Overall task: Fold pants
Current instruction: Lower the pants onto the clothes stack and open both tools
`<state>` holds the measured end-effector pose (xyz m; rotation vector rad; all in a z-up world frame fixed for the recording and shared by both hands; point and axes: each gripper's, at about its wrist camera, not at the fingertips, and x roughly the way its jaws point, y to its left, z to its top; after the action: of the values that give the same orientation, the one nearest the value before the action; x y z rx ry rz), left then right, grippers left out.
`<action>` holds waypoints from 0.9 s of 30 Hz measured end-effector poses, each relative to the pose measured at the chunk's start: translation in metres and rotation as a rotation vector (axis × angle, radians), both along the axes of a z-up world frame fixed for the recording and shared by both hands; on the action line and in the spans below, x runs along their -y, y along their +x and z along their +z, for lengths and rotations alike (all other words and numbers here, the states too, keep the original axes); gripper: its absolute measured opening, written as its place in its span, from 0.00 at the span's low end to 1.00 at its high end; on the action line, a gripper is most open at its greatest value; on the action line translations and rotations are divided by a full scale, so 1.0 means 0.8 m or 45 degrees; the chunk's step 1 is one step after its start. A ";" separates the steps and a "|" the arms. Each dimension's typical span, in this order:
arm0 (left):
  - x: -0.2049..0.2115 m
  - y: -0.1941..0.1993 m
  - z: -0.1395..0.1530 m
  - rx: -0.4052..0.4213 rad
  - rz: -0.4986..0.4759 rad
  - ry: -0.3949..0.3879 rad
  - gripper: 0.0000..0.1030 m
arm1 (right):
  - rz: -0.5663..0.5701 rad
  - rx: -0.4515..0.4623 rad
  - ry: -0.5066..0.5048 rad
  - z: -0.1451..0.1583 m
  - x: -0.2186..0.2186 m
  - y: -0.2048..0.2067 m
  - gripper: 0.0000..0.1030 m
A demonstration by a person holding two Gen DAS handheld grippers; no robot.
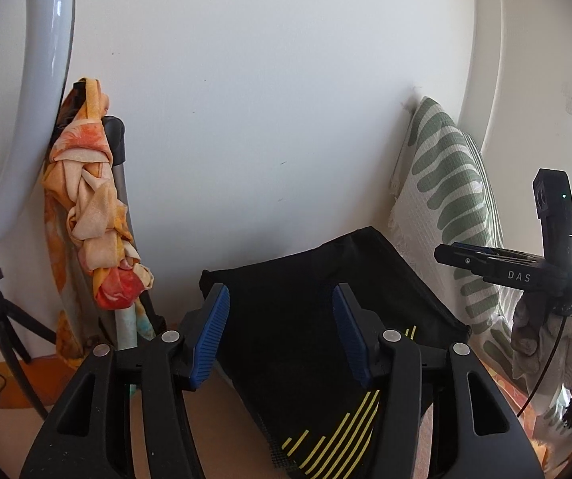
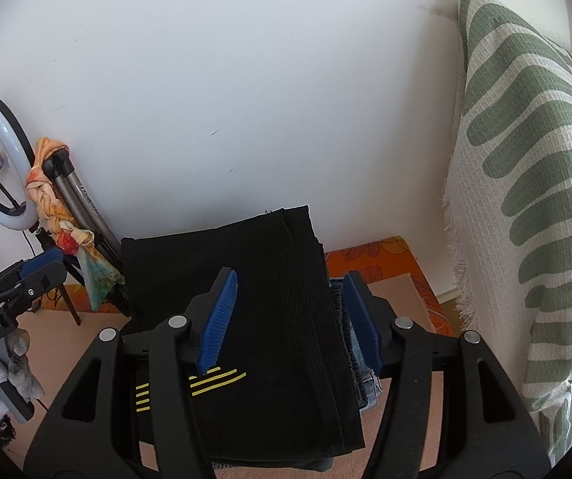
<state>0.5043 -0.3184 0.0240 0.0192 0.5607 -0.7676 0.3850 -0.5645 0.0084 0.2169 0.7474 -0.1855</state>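
1. Left gripper [image 1: 281, 329] hangs over the black pants [image 1: 318, 319], blue pads [image 1: 211, 335] apart, nothing pinched between them.
2. The pants lie folded flat, yellow stripes [image 1: 338, 427] showing at the near end.
3. Right gripper [image 1: 443, 253] floats at the right edge, side-on, held by a hand in a grey glove [image 1: 541, 339]; its jaw gap can't be read from here.
4. Green-and-white leaf-print pillow [image 1: 445, 183] leans against the white wall [image 1: 246, 99] behind the pants.
5. Left side: white ring light [image 1: 26, 119], and an orange scarf [image 1: 90, 207] knotted round a grey tripod [image 1: 120, 167].
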 end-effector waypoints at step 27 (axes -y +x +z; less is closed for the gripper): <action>-0.127 -0.190 0.025 0.026 -0.046 -0.026 0.69 | -0.040 0.085 -0.135 0.054 -0.166 -0.205 0.79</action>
<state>0.3526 -0.2168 0.0444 0.0185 0.5341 -0.8074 0.2210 -0.4316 0.0517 0.1337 0.6665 -0.2462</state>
